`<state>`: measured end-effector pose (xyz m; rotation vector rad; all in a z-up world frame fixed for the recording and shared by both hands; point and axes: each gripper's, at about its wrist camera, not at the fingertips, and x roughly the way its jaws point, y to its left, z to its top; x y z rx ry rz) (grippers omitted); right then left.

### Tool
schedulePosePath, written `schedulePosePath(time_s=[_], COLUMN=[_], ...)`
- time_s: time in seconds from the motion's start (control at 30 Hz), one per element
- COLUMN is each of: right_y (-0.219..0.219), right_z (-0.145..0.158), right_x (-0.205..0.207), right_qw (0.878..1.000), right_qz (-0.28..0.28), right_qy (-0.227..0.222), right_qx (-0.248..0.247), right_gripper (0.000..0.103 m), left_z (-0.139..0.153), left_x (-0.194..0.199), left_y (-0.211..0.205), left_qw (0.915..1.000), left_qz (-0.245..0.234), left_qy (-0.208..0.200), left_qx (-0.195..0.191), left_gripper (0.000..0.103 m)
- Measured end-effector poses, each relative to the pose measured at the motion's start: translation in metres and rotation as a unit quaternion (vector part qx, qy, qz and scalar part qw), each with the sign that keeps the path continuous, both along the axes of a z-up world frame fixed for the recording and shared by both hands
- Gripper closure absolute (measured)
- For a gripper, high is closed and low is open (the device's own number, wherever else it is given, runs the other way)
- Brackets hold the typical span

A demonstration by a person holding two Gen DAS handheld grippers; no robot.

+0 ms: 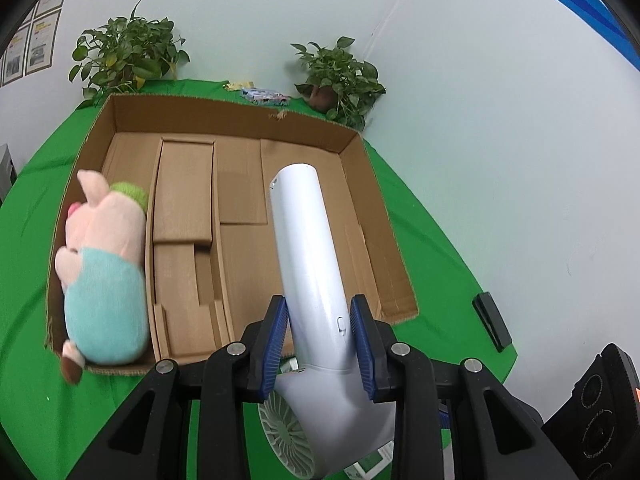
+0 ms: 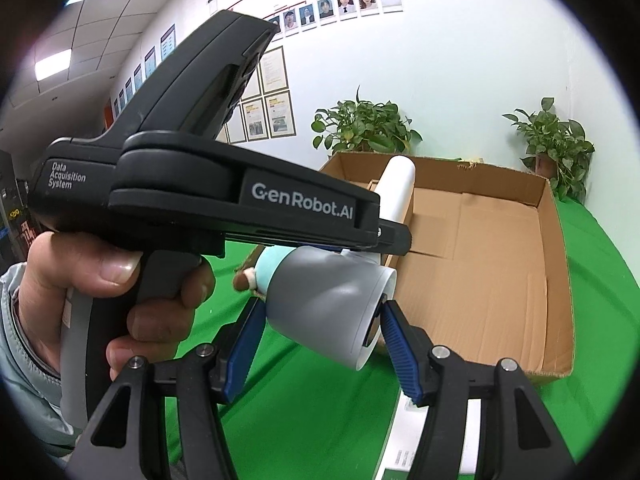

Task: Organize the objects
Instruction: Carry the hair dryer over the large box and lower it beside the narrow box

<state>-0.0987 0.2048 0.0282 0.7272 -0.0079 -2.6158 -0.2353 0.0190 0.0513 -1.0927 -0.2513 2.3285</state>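
Note:
A white hair dryer (image 1: 308, 248) hangs in the air over the near edge of an open cardboard box (image 1: 362, 200). My left gripper (image 1: 319, 305) is shut on its handle, blue pads pressing both sides; the handle points out over the box. In the right wrist view my right gripper (image 2: 320, 306) is shut on the dryer's grey barrel (image 2: 320, 300), one pad against the nozzle rim. A plush pig (image 1: 104, 272) in a teal shirt lies along the box's left wall.
A green cloth (image 1: 432, 264) covers the table. Two potted plants (image 1: 128, 52) (image 1: 340, 76) stand behind the box against the wall. A small black block (image 1: 492, 320) lies to the right, white packaging (image 2: 432, 440) below the dryer. A person's hand (image 2: 100, 280) holds the left tool.

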Motion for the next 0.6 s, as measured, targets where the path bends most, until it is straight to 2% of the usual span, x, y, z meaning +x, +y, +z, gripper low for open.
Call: schedulePosePath(time_s=[0.1,0.13,0.17,0.2,0.23,0.27,0.37,0.47,0.6], right_y=[0.0,0.001,0.004,0.006,0.007,0.005,0.003,0.006,0.015], right_z=[0.004,0.005,0.005,0.007,0.01,0.013,0.013,0.002,-0.018], right_x=[-0.014,-0.02,-0.022,-0.026,-0.029,-0.03,-0.039,-0.048,-0.06], right_qw=[1.0,1.0,1.0,1.0,1.0,1.0,1.0,1.0,0.998], right_qz=[-0.004,-0.004,0.002,0.011,0.006,0.0,-0.009,-0.018,-0.019], right_qy=[0.002,-0.003,-0.004,-0.011,-0.011,-0.006,-0.003,-0.008,-0.038], right_qx=[0.004,0.0,-0.007,-0.017,-0.018,-0.01,-0.008,-0.016,-0.042], right_gripper=[0.045,0.053,0.082,0.085,0.085,0.09,0.089,0.089,0.089], left_z=[0.006,0.008,0.008,0.007,0.003,-0.001,-0.016,-0.038,-0.064], left_x=[-0.01,-0.014,-0.019,-0.024,-0.032,-0.039,-0.054,-0.069,-0.078], left_y=[0.003,0.004,0.005,0.005,0.005,0.006,0.01,0.012,0.014], left_qw=[1.0,0.9999,0.9999,0.9999,0.9999,0.9998,0.9995,0.9983,0.9968], left_qz=[0.001,0.004,0.001,0.003,0.004,0.001,0.011,0.025,0.028], left_qy=[0.003,0.006,0.005,0.006,-0.005,-0.019,-0.031,-0.051,-0.074], left_qx=[-0.002,-0.008,-0.009,-0.014,-0.008,0.001,0.004,0.015,0.006], left_gripper=[0.077,0.079,0.079,0.08,0.081,0.081,0.082,0.082,0.082])
